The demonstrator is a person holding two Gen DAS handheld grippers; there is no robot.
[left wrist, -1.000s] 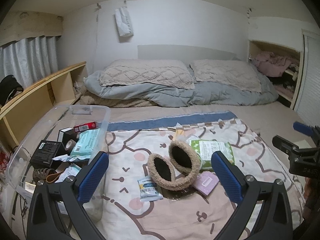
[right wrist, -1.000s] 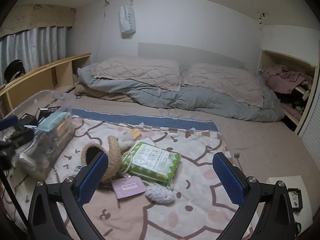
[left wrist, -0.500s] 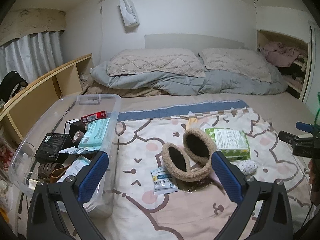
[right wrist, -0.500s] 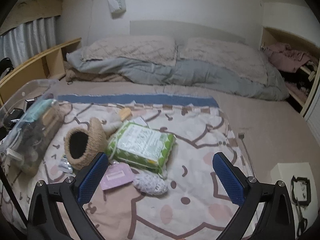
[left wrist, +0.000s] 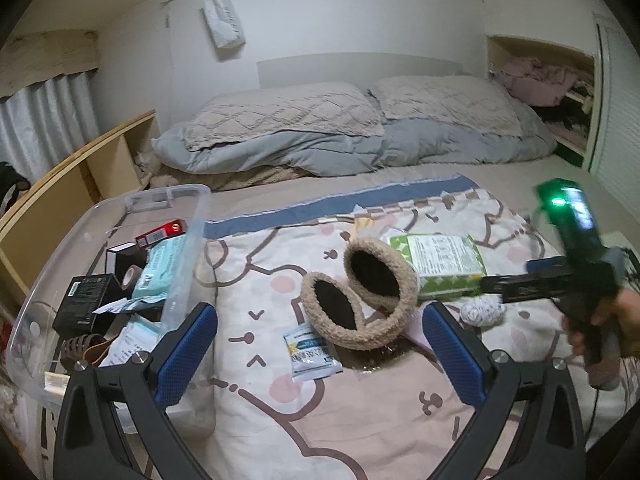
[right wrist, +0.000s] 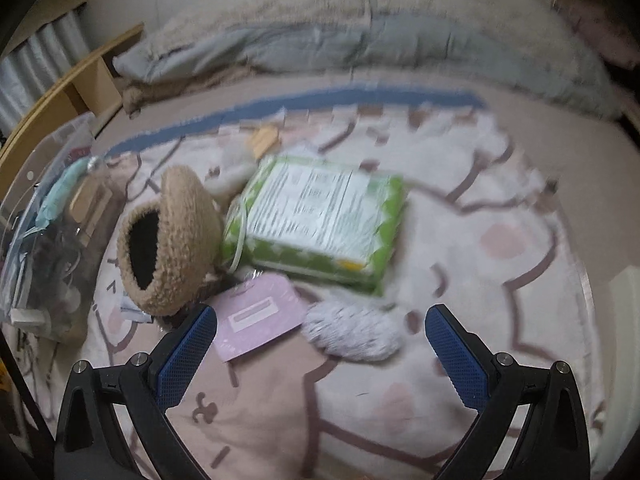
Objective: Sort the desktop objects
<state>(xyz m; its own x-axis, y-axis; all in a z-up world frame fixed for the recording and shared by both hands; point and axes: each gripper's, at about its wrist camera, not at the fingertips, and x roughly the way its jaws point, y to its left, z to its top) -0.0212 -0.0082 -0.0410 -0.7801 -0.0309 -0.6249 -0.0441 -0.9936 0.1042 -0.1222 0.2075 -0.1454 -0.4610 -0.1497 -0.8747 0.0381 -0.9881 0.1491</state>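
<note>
Loose items lie on a cartoon-print blanket: fuzzy tan earmuffs (left wrist: 360,300) (right wrist: 168,240), a green tissue pack (left wrist: 438,266) (right wrist: 320,220), a small blue-white sachet (left wrist: 312,354), a pink packet (right wrist: 258,316) and a white fluffy ball (left wrist: 482,312) (right wrist: 352,332). My left gripper (left wrist: 320,356) stands open just short of the earmuffs and sachet. My right gripper (right wrist: 320,356) is open low over the pink packet and the fluffy ball, nothing between its fingers. In the left wrist view the right gripper's body (left wrist: 576,264) shows with a hand on it, right of the tissue pack.
A clear plastic bin (left wrist: 192,240) (right wrist: 44,184) at the blanket's left holds boxes, a teal pack, tape and several other things. Pillows and a grey duvet (left wrist: 340,140) lie at the bed's head. A wooden shelf (left wrist: 60,200) runs along the left.
The right gripper has dropped forward and down toward the pink packet and fluffy ball; its view is motion-blurred. The left gripper drew nearer the earmuffs. Both stay open.
</note>
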